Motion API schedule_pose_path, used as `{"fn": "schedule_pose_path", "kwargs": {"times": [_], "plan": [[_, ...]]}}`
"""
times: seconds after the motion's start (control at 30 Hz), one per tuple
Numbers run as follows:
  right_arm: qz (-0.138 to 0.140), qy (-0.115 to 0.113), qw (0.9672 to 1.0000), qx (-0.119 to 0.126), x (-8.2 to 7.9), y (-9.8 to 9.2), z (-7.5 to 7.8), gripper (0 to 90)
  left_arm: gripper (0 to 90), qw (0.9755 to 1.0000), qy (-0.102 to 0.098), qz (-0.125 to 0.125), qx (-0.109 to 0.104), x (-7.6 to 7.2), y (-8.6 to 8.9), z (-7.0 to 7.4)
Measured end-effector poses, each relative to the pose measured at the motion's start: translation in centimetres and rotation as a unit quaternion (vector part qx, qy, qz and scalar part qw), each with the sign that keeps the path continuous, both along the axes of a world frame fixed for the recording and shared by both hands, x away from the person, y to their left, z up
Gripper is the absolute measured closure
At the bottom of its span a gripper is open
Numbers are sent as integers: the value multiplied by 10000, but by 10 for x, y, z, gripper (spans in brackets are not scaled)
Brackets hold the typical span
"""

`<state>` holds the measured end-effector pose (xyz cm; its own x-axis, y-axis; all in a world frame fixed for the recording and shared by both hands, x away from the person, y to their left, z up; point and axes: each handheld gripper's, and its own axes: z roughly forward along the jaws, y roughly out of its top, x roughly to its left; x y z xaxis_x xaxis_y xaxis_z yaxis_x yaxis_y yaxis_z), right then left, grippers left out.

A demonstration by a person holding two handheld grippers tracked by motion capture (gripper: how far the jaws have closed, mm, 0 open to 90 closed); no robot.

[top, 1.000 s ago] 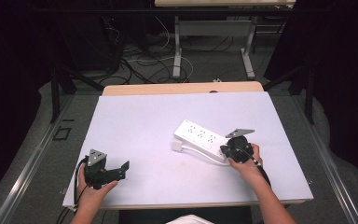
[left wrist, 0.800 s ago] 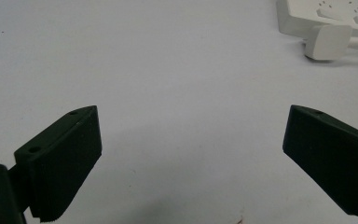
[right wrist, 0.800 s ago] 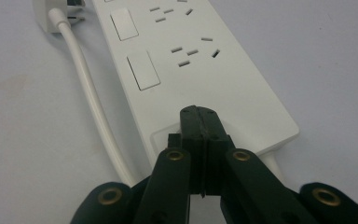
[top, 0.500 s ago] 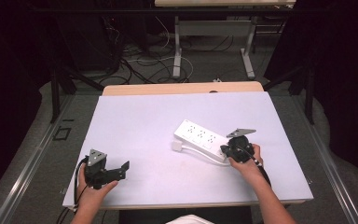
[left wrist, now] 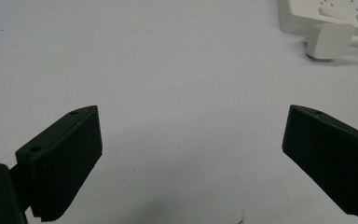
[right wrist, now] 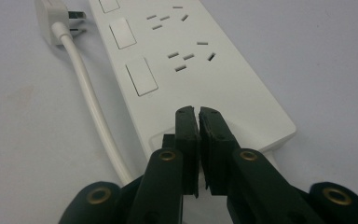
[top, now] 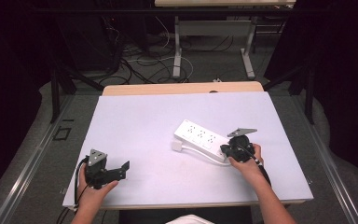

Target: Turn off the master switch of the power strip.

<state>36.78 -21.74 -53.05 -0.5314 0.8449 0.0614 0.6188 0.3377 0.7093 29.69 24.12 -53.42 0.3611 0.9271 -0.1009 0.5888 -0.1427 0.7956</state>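
A long white plastic power strip (top: 201, 139) lies slantwise on the pale table (top: 144, 116), right of centre, toward the near edge. The right gripper (right wrist: 198, 114) rests its closed jaws, nothing between them, over the strip's near end. The left gripper (left wrist: 191, 158) hovers open by the near-left corner. The strip looks rigid, light and smooth; grasping across its narrow width seems safest, while its thin white cord (right wrist: 91, 98) and white plug (left wrist: 328, 41) would drag.

Bare white table (top: 158, 121) across left and far side, power strip (top: 203, 138) lying right of centre with plug (top: 176, 146) and cord (right wrist: 91, 102) along its near edge, right gripper (top: 224, 150) at its end, left gripper (top: 123, 169) well apart near front-left edge
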Motion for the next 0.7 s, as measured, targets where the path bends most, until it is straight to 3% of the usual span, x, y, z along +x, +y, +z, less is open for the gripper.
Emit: {"fn": "schedule_pose_path", "kwargs": {"times": [0.5,0.7], "plan": [[-43,-35,10000,-55,0,0,0,802,49,10000,-26,3,-25,0,0,0],[-82,-23,10000,28,0,-1,2,737,49,10000,-25,-5,-27,0,0,0]]}}
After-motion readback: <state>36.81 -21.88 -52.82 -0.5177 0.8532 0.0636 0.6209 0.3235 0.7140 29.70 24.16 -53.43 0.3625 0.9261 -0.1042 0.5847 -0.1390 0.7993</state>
